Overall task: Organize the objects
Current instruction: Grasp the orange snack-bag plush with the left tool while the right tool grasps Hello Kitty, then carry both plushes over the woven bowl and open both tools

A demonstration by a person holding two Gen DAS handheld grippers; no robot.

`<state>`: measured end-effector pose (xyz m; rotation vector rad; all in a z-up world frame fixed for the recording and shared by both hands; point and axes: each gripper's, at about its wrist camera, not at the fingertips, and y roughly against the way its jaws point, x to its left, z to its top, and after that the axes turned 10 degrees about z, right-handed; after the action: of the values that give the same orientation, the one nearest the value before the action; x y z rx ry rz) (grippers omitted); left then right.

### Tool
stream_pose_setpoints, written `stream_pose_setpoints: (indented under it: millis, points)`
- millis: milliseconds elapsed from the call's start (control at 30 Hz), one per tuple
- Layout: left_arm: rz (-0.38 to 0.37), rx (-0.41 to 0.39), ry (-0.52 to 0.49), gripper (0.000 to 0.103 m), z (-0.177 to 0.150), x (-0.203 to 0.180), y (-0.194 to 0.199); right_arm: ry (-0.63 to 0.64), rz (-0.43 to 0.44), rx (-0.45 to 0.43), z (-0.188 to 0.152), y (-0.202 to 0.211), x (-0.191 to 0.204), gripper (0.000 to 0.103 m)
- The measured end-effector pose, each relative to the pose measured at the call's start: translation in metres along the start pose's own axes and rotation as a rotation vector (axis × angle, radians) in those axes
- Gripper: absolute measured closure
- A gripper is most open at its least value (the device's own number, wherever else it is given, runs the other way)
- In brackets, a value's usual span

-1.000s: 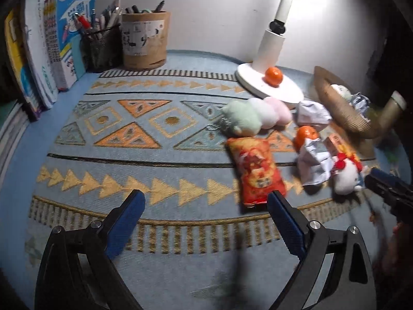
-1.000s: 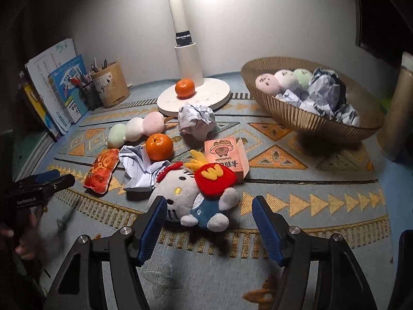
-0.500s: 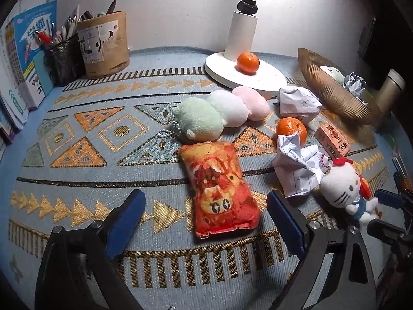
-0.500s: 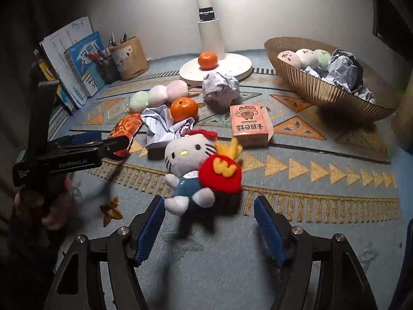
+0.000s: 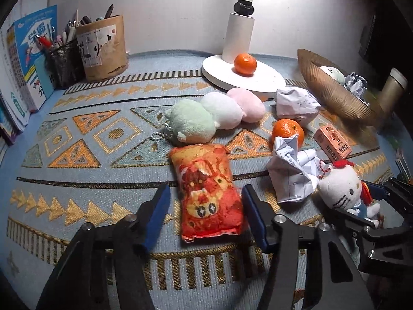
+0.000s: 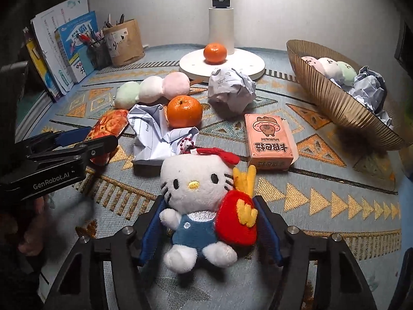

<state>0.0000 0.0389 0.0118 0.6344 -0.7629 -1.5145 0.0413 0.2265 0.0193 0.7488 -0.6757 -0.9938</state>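
Observation:
My left gripper point(image 5: 206, 214) is open, its blue fingers on either side of the red-orange snack-bag plush point(image 5: 206, 188), which lies flat on the patterned mat. My right gripper point(image 6: 209, 224) is open around the body of the white cat plush point(image 6: 198, 201) with the red fries pouch; whether the pads touch it I cannot tell. The cat plush point(image 5: 340, 191) also shows at the right of the left wrist view, and the left gripper point(image 6: 85, 139) at the left of the right wrist view.
Crumpled papers point(image 6: 160, 134) point(image 6: 231, 90), oranges point(image 6: 184, 111) point(image 6: 215, 53), a pink box point(image 6: 269, 139) and a three-ball plush point(image 6: 152, 89) lie on the mat. A gold basket point(image 6: 335, 103) holds plushes and paper at the right. Lamp base point(image 6: 245, 64), pen cups point(image 5: 102, 46) and books point(image 5: 28, 59) stand behind.
Both grippers have moved forward and down. The left now straddles the snack-bag plush, the right straddles the cat plush. Both jaw gaps have narrowed.

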Motion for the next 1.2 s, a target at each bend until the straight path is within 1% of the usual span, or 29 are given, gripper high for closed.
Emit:
stream_pose_setpoints:
  millis: [33, 100, 133, 200, 267, 367, 433, 533, 567, 600, 667, 733, 767, 867, 900, 967, 1067, 1133, 1200]
  points:
    - [-0.006, -0.003, -0.009, 0.062, -0.001, -0.002, 0.001, 0.004, -0.007, -0.003, -0.001, 0.001, 0.001, 0.047]
    - [0.014, -0.016, -0.023, 0.065, -0.002, -0.004, 0.003, -0.01, -0.001, -0.019, -0.002, 0.006, 0.001, 0.049]
    - [0.01, -0.02, -0.023, 0.066, -0.002, -0.004, 0.005, -0.024, 0.005, -0.027, -0.003, 0.009, 0.0, 0.049]
    - [-0.022, -0.021, -0.006, 0.069, -0.004, -0.001, 0.01, -0.062, 0.004, -0.039, -0.005, 0.019, -0.003, 0.049]
    - [-0.07, -0.023, 0.003, 0.07, -0.01, 0.001, 0.018, -0.097, -0.006, -0.056, -0.008, 0.03, -0.007, 0.049]
    - [-0.12, -0.03, -0.003, 0.07, -0.025, -0.001, 0.032, -0.13, -0.044, -0.065, -0.014, 0.041, -0.012, 0.048]
    - [-0.148, -0.032, -0.004, 0.07, -0.034, -0.004, 0.037, -0.142, -0.04, -0.052, -0.017, 0.039, -0.014, 0.047]
    - [-0.139, -0.026, -0.021, 0.07, -0.041, -0.012, 0.04, -0.17, -0.036, -0.015, -0.024, 0.029, -0.018, 0.047]
    - [-0.137, -0.028, -0.026, 0.07, -0.042, -0.013, 0.041, -0.176, -0.025, 0.0, -0.026, 0.025, -0.019, 0.045]
    - [-0.139, -0.029, -0.033, 0.07, -0.043, -0.015, 0.043, -0.172, -0.026, -0.007, -0.027, 0.026, -0.019, 0.045]
    - [-0.144, -0.024, -0.039, 0.07, -0.045, -0.017, 0.043, -0.174, -0.04, -0.012, -0.029, 0.03, -0.017, 0.035]
    - [-0.137, -0.027, -0.041, 0.07, -0.047, -0.017, 0.044, -0.177, -0.048, -0.02, -0.031, 0.034, -0.018, 0.03]
    - [-0.139, -0.027, -0.039, 0.07, -0.048, -0.017, 0.045, -0.177, -0.049, -0.024, -0.032, 0.036, -0.018, 0.028]
    - [-0.14, -0.024, -0.036, 0.07, -0.048, -0.017, 0.045, -0.161, -0.051, -0.026, -0.033, 0.037, -0.016, 0.028]
    - [-0.14, -0.023, -0.035, 0.07, -0.049, -0.018, 0.045, -0.147, -0.054, -0.02, -0.033, 0.035, -0.013, 0.033]
    - [-0.137, -0.021, -0.039, 0.07, -0.048, -0.02, 0.046, -0.111, -0.077, -0.007, -0.033, 0.032, -0.007, 0.051]
    - [-0.146, -0.026, -0.054, 0.07, -0.041, -0.025, 0.053, -0.091, -0.099, -0.009, -0.03, 0.037, -0.003, 0.053]
    - [-0.153, -0.044, -0.073, 0.07, -0.031, -0.03, 0.061, -0.101, -0.085, -0.05, -0.023, 0.055, -0.007, 0.053]
    - [-0.152, -0.075, -0.105, 0.07, -0.015, -0.038, 0.072, -0.11, -0.088, -0.112, -0.011, 0.08, -0.016, 0.053]
